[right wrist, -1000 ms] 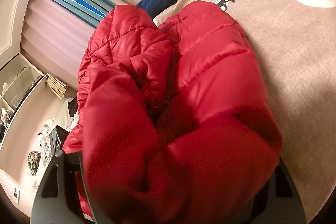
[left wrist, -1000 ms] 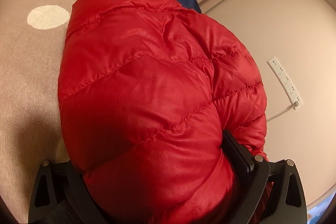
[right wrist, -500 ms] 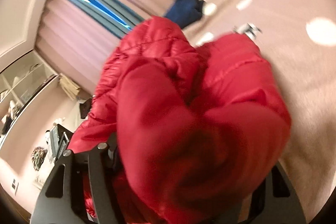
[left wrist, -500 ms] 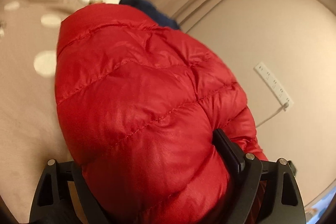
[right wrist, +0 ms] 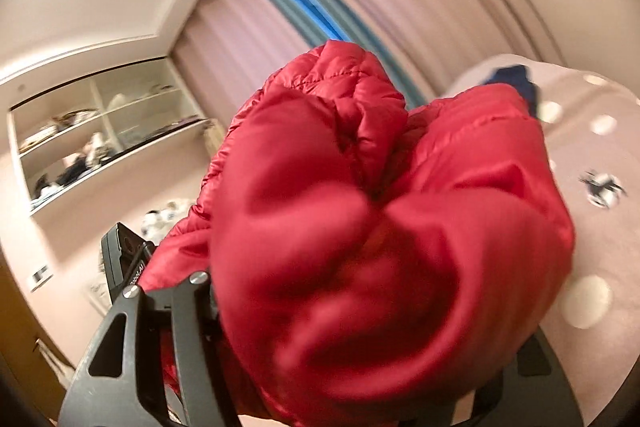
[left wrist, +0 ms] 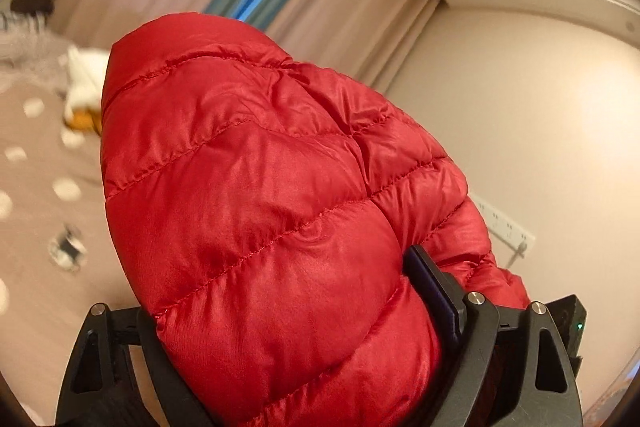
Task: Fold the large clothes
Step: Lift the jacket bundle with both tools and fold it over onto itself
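Red puffer jacket (left wrist: pixel 272 211), one, two hand-held grippers

Black grippers (left wrist: pixel 304 367) (silver screws (left wrist: pixel 475 297))

The left gripper (left wrist: pixel 304 343) points upward and away, its black jaws set wide apart around a thick bundle of the red jacket (left wrist: pixel 260 207) and clamped onto it. The right gripper (right wrist: pixel 360 347) is likewise tilted upward, its jaws pressed into bunched jacket folds that hide both fingertips from view.
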`<state>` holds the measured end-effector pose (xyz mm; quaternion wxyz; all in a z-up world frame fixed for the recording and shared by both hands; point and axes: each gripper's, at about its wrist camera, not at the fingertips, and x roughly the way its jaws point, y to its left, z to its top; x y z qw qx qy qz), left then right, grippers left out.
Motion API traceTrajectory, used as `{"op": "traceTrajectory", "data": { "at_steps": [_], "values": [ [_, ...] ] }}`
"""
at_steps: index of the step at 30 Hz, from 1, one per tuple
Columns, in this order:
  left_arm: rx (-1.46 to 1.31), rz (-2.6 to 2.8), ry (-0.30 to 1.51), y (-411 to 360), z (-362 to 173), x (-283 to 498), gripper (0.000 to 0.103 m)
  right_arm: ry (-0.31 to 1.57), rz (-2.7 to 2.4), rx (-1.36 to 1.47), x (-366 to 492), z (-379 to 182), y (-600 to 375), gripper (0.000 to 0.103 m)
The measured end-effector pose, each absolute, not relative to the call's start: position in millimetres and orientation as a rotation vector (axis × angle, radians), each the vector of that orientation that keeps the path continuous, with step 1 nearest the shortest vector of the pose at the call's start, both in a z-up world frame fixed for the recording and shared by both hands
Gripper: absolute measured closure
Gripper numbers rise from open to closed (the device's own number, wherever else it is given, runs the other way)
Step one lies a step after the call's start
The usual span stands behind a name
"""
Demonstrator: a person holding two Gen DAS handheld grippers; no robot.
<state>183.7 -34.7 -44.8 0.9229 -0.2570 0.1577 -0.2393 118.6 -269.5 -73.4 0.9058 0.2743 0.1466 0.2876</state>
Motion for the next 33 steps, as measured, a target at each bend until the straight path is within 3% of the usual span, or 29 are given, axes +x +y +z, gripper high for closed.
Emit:
{"op": "traceTrajectory", "data": {
  "at_steps": [10,19,26,33],
  "values": [
    [-0.488,-0.351,0.247,50,-11,148,0.015,0.292,0.756,0.532,132,-48,-179,0.04],
    [-0.517,-0.319,0.278,55,-23,178,0.015,0.343,0.783,0.513,145,-56,-142,0.04],
    [-0.517,-0.319,0.335,60,-51,211,0.015,0.404,0.755,0.524,181,-80,-146,0.04],
    [-0.548,-0.341,0.485,73,-131,290,0.015,0.495,0.669,0.543,239,-144,-152,0.04]
  ]
}}
